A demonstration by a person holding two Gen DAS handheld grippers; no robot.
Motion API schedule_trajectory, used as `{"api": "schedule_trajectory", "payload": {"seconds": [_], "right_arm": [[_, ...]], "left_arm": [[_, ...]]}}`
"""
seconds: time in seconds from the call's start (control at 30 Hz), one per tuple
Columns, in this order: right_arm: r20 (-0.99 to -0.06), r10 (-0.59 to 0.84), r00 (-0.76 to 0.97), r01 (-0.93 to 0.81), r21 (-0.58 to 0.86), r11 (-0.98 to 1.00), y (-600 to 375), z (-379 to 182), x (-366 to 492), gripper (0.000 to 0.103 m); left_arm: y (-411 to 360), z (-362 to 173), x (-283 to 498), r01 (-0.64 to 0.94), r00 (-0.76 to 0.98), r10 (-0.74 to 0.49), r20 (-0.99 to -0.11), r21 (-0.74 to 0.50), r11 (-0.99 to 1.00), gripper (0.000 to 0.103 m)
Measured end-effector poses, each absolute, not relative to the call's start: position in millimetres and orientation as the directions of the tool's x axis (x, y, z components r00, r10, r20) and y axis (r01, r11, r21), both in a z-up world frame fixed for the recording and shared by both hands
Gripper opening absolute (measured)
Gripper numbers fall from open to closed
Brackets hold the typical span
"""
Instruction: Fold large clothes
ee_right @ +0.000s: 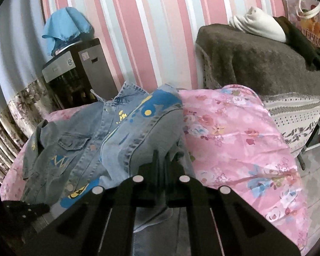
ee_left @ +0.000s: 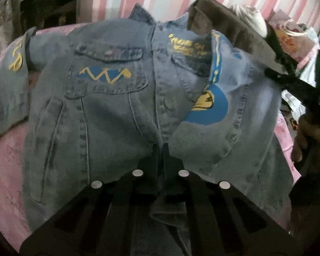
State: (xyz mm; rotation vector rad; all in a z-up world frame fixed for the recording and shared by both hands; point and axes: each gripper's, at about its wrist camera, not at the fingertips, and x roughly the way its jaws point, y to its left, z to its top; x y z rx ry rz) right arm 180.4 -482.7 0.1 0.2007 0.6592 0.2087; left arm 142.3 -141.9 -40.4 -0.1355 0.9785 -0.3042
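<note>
Faded denim jacket (ee_left: 108, 111) with blue-and-yellow prints, front up, pinched by both closed claws, left claw (ee_left: 161, 149) and right claw (ee_right: 161, 155).

I see a faded blue denim jacket (ee_left: 108, 111) printed with yellow and bright blue motifs, lying on a pink floral bedsheet (ee_right: 234, 132). Behind, pink, white and pale grey striped wallpaper (ee_right: 149, 32); a brown fuzzy blanket (ee_right: 256, 59).
</note>
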Motion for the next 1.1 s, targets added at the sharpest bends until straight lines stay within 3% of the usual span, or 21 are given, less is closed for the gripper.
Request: {"api": "schedule_trajectory", "payload": {"seconds": [0.1, 0.2, 0.33, 0.43, 0.5, 0.63, 0.67, 0.7, 1.1], "right_arm": [[-0.589, 0.254, 0.767, -0.133, 0.241, 0.961, -486, -1, 180, 0.004], [-0.591, 0.253, 0.766, -0.136, 0.235, 0.962, -487, -2, 179, 0.004], [-0.593, 0.255, 0.764, -0.130, 0.246, 0.960, -490, -5, 176, 0.004], [-0.587, 0.257, 0.768, -0.123, 0.259, 0.958, -493, -5, 172, 0.004], [-0.580, 0.253, 0.774, -0.116, 0.263, 0.958, -497, -4, 167, 0.004], [-0.565, 0.268, 0.780, -0.098, 0.313, 0.945, -511, -10, 157, 0.004], [-0.563, 0.278, 0.779, -0.092, 0.336, 0.937, -515, -13, 156, 0.004], [-0.559, 0.286, 0.778, -0.084, 0.359, 0.929, -519, -16, 155, 0.004], [-0.499, 0.380, 0.779, -0.129, 0.466, 0.875, -527, -3, 162, 0.004]], "left_arm": [[-136, -33, 134, 0.181, 0.534, -0.281, -0.797, -0.217, 0.959, 0.006], [-134, -21, 116, 0.173, 0.582, -0.260, -0.770, -0.196, 0.965, 0.059], [-163, -11, 98, 0.270, 0.619, -0.288, -0.731, -0.146, 0.952, 0.071], [-178, -34, 106, 0.277, 0.537, -0.319, -0.781, -0.194, 0.941, 0.069], [-182, -45, 108, 0.275, 0.544, -0.292, -0.787, -0.161, 0.948, 0.067], [-176, -47, 112, 0.271, 0.556, -0.319, -0.768, -0.195, 0.943, 0.035], [-173, -43, 114, 0.276, 0.563, -0.333, -0.756, -0.207, 0.938, 0.018], [-172, -40, 115, 0.288, 0.568, -0.340, -0.750, -0.206, 0.935, 0.010], [-141, 20, 178, 0.325, 0.677, -0.317, -0.664, -0.117, 0.939, 0.010]]}}
